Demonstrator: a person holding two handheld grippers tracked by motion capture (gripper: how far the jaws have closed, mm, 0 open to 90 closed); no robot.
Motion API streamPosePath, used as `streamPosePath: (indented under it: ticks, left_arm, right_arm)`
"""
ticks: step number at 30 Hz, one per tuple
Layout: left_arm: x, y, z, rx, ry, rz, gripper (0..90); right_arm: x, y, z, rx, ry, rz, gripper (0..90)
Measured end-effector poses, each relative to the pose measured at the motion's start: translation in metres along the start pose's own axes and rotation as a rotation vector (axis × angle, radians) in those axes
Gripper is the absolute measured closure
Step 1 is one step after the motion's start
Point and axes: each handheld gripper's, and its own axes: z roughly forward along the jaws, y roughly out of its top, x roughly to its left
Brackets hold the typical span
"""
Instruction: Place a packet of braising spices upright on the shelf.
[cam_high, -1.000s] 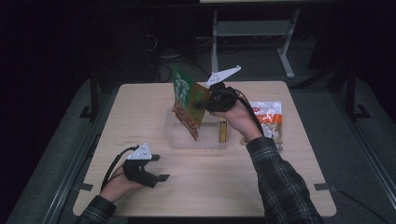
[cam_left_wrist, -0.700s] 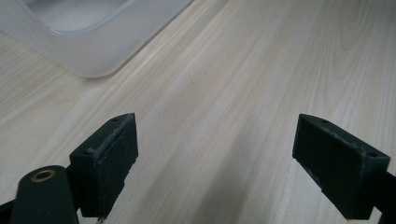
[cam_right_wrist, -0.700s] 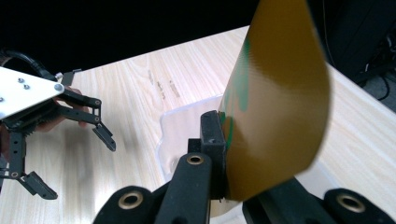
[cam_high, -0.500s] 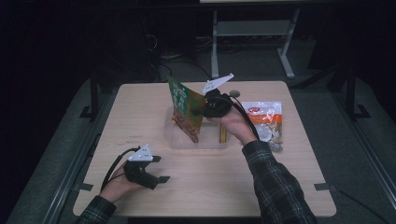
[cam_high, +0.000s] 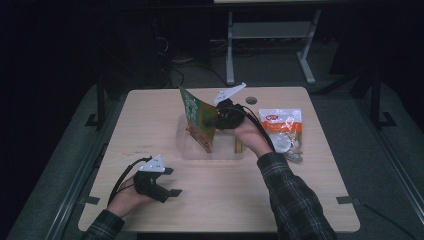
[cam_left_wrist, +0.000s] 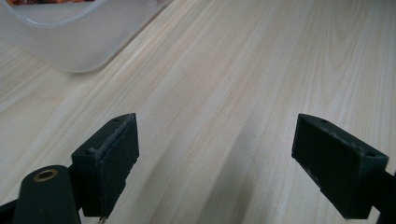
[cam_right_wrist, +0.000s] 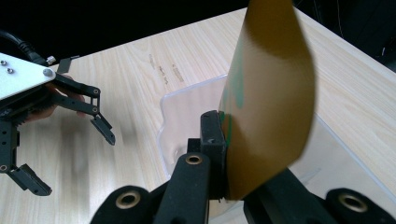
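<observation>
My right gripper (cam_high: 216, 119) is shut on a green and orange snack bag (cam_high: 199, 120), which it holds upright and slightly tilted above a clear plastic tray (cam_high: 186, 145) in the middle of the table. In the right gripper view the bag (cam_right_wrist: 268, 98) is pinched between the black jaws and shows its plain tan side, with the tray (cam_right_wrist: 187, 109) below. My left gripper (cam_high: 171, 181) rests open on the table near the front left corner, nothing between its fingers (cam_left_wrist: 109, 158). The tray's rounded corner (cam_left_wrist: 70, 46) shows at the upper left of the left gripper view.
A white and orange food packet (cam_high: 281, 128) lies on the table right of the tray, with a small round lid-like item (cam_high: 283, 145) by it. A narrow brown stick (cam_high: 238, 146) lies in the tray's right side. A grommet hole (cam_high: 251, 100) is at the table's back edge.
The right gripper has carried the bag a little to the left and lower, toward the tray. The left gripper has stayed put, open.
</observation>
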Motion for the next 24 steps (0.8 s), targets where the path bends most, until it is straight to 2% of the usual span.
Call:
streamPosePath:
  ticks: [2,6,9,11,13,16,24]
  left_arm:
    - [-0.001,0.000,0.001,0.008,-0.004,-0.002,14.2]
    - [0.000,0.001,0.003,0.028,-0.026,-0.024,14.3]
    - [0.000,0.003,0.002,0.023,-0.038,-0.031,14.1]
    - [-0.001,0.004,0.001,0.019,-0.044,-0.040,13.3]
    - [-0.001,0.004,0.001,0.019,-0.052,-0.034,13.1]
    - [-0.003,0.004,0.003,0.036,-0.059,-0.038,12.8]
    - [-0.007,0.005,0.005,0.060,-0.053,-0.044,12.8]
  right_arm:
    - [0.000,0.000,0.000,0.002,-0.007,-0.007,88.3]
    - [0.002,0.001,-0.004,-0.017,-0.003,0.008,75.2]
    - [0.004,0.001,-0.008,-0.039,0.009,0.022,61.7]
    - [0.008,0.000,-0.011,-0.054,-0.018,0.020,46.6]
    - [0.010,0.000,-0.014,-0.052,-0.038,0.023,38.8]
    - [0.013,-0.001,-0.020,-0.059,-0.031,0.032,33.1]
    - [0.026,-0.013,-0.034,-0.059,-0.029,0.013,28.5]
